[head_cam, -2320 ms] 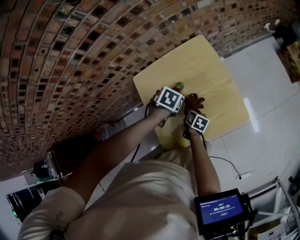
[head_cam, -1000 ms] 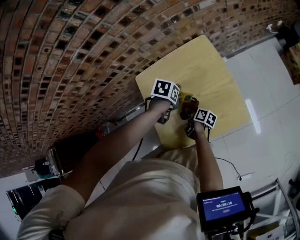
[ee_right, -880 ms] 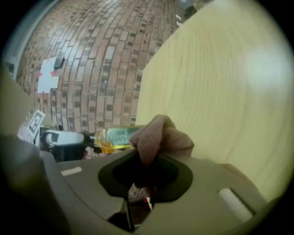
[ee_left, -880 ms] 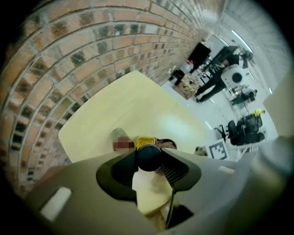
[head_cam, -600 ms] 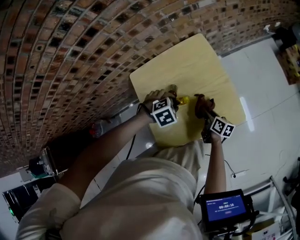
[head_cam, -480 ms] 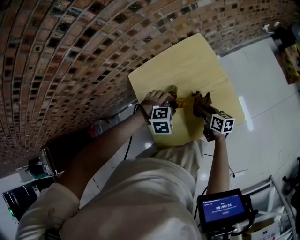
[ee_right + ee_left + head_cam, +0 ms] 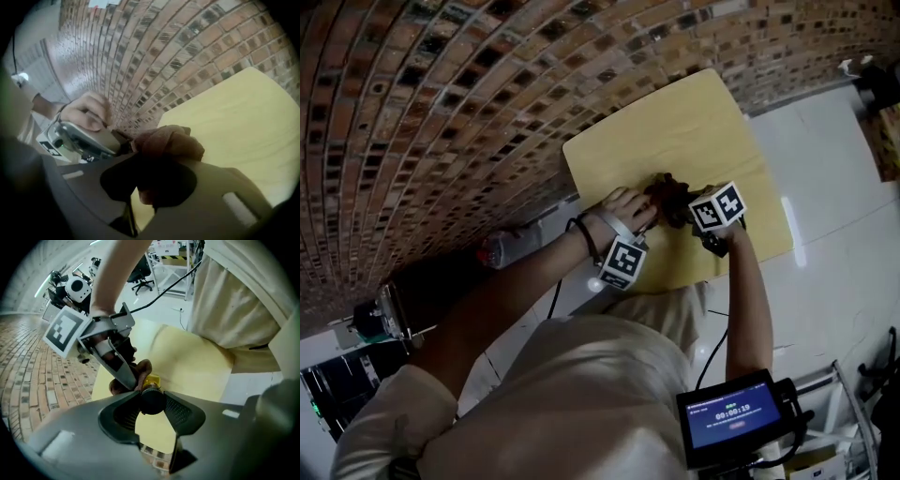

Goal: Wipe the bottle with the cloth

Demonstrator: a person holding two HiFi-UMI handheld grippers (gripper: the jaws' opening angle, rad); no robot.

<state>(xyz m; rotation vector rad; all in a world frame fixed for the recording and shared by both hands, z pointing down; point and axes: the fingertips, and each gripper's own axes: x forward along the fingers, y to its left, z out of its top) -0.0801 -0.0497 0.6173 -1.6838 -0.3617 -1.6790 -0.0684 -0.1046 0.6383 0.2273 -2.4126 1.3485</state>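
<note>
The bottle is upright over the yellow surface, with its dark cap pinched between the jaws of the left tool, which points steeply down. The brown cloth is bunched in the closed jaws of the right tool and lies against the bottle's side. Wiping seems under way. The next move calls for rubbing the cloth round the body while the left tool grips firmly.

Site: lab-type workspace | Evidence: brick wall, tiled floor, office chair, loose cable, white machine in background
</note>
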